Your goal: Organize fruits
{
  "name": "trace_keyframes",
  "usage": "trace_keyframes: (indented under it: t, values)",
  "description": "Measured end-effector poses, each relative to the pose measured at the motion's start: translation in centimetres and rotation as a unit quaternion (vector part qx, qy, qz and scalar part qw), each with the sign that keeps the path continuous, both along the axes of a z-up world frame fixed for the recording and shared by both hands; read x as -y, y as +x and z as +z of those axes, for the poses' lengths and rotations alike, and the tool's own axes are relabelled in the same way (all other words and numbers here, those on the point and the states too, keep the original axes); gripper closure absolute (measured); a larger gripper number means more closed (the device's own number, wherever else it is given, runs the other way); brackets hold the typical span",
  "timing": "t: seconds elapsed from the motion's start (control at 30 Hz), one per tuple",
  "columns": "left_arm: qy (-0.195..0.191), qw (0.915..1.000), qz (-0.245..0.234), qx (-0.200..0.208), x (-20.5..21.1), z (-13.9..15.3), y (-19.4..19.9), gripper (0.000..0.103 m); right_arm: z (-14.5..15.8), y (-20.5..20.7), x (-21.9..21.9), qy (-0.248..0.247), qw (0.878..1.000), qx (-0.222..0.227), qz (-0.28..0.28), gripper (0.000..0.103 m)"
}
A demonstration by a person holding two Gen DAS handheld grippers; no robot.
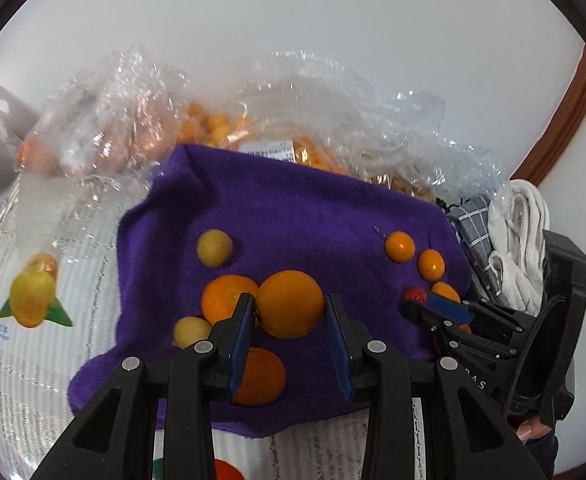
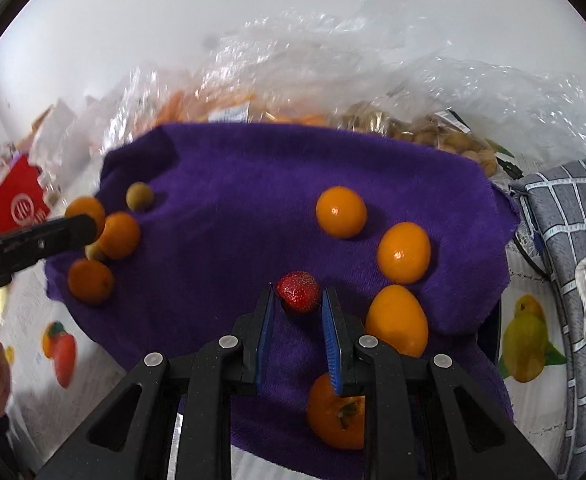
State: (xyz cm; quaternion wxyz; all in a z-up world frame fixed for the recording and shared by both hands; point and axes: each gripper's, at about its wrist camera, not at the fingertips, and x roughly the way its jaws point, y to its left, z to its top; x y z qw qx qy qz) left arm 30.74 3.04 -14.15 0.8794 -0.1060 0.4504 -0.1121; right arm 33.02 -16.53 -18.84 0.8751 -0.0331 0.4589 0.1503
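Observation:
A purple cloth (image 1: 293, 216) holds the fruit. My left gripper (image 1: 289, 306) is open, its fingers either side of a large orange (image 1: 289, 304). Two more oranges (image 1: 223, 300) (image 1: 259, 378) and two yellow-green fruits (image 1: 214, 248) (image 1: 191, 332) lie beside it. My right gripper (image 2: 298, 300) is open around a red strawberry (image 2: 298, 291), which lies on the same cloth (image 2: 253, 208). Three glossy kumquats (image 2: 341, 212) (image 2: 404, 253) (image 2: 397, 320) lie to its right. An orange with a stalk (image 2: 335, 416) sits under the right finger. The right gripper shows in the left wrist view (image 1: 433, 306).
Clear plastic bags of orange and tan produce (image 1: 221, 128) (image 2: 445, 136) pile up behind the cloth. A checked grey cloth (image 2: 561, 240) and white towel (image 1: 521, 240) lie to the right. A fruit-printed table cover (image 1: 33, 292) is underneath. A red box (image 2: 17, 204) stands at far left.

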Motion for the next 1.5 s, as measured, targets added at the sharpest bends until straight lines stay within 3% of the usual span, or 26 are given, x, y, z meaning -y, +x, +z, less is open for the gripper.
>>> trace_keyframes:
  t: [0.27,0.37,0.53,0.77,1.0,1.07,1.13,1.33,1.5]
  values:
    - [0.021,0.9992,-0.015,-0.030,1.5,-1.1,1.0,0.069,0.0,-0.1,0.2,-0.002,1.000,-0.007,0.000,0.078]
    - [0.028,0.9986,-0.020,-0.040,2.0,-1.6,1.3,0.069,0.9,-0.5,0.6,-0.005,1.000,0.001,-0.007,0.066]
    - [0.049,0.9977,-0.022,-0.043,2.9,-1.9,1.6,0.069,3.1,-1.8,2.1,-0.015,0.999,0.029,-0.033,0.059]
    - [0.097,0.9944,-0.023,-0.037,4.4,-2.3,1.9,0.069,3.5,-3.3,4.0,-0.015,0.997,0.037,-0.064,0.057]
    - [0.103,0.9937,-0.025,-0.037,4.6,-2.2,1.5,0.064,2.7,-3.9,4.3,-0.020,0.997,0.024,-0.074,0.057]
    - [0.105,0.9937,-0.025,-0.028,4.6,-1.9,0.9,0.053,2.7,-4.2,4.4,-0.020,0.997,0.021,-0.077,0.057]
    - [0.108,0.9938,-0.019,-0.022,4.6,-1.2,0.1,0.049,3.0,-4.7,4.5,-0.018,0.996,0.020,-0.082,0.057]
    - [0.104,0.9945,-0.011,0.007,3.7,1.8,-3.6,0.047,5.5,-7.6,5.1,-0.023,0.993,0.031,-0.111,0.056]
    - [0.103,0.9935,0.004,0.048,2.7,4.9,-8.5,0.040,8.7,-11.7,5.8,-0.015,0.988,0.055,-0.142,0.047]
